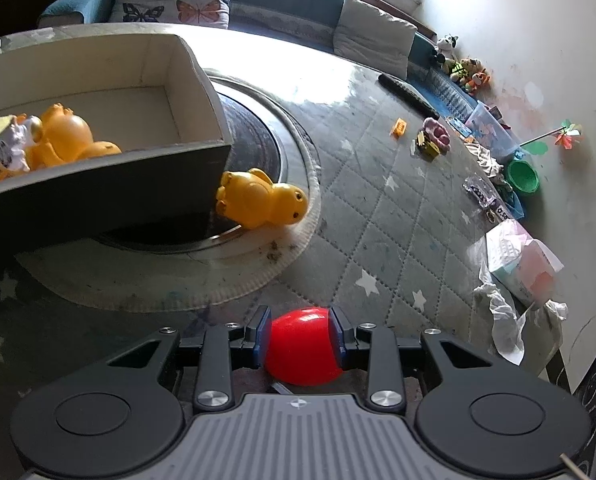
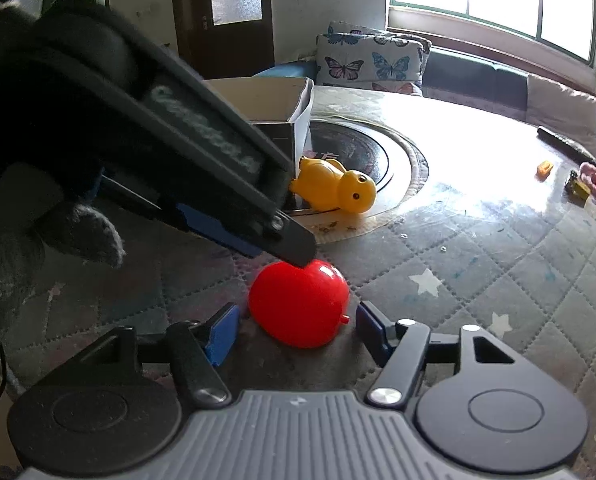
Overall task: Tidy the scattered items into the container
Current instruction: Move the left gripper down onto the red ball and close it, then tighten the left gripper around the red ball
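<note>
Daylight enters through the window (image 2: 494, 0), which is overexposed to plain white in the right wrist view. Strong glare lies across the glossy table top (image 1: 378, 216), washing out the quilted pattern near the far edge in both views. The box (image 1: 109, 196) shows a dark, shadowed near wall; its inside is evenly lit. The left gripper (image 2: 273, 236) crosses the right wrist view close to the lens, dark and soft in focus. The red ball (image 2: 300, 304) carries small highlights. Both views bend straight lines heavily, with black corners. Distant clutter is sharp but small.
</note>
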A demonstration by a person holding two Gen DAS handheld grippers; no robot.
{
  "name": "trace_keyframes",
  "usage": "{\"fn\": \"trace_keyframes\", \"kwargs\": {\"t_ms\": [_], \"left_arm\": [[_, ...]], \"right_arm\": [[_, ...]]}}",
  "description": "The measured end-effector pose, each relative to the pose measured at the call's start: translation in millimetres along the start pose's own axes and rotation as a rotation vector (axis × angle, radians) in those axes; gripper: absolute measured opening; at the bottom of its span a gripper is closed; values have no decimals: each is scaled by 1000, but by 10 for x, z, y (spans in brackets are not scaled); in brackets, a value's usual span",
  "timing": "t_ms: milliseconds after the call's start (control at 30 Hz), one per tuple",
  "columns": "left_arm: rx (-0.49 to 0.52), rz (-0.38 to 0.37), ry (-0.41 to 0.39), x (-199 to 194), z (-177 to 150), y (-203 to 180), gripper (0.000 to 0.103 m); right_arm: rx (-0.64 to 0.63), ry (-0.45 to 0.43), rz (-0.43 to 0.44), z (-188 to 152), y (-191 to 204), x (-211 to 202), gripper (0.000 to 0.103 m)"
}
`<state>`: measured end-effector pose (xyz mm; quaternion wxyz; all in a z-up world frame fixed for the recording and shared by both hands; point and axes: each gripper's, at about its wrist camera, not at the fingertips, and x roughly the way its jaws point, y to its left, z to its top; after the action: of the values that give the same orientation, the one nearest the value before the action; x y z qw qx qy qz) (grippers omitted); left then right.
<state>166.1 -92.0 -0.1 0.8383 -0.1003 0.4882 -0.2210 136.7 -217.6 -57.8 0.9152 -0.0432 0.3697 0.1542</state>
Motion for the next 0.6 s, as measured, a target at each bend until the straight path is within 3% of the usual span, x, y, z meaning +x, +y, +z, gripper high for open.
{"fn": "trace_keyframes", "kwargs": {"t_ms": [133,600], "left_arm": [[6,-10,3,23,11,-56,34],[29,49,8,119,39,-71,42]], "right_arm": [[-13,-7,-7,-1,51,-3,57],[-24,-23,-6,-3,91,14,56]]}}
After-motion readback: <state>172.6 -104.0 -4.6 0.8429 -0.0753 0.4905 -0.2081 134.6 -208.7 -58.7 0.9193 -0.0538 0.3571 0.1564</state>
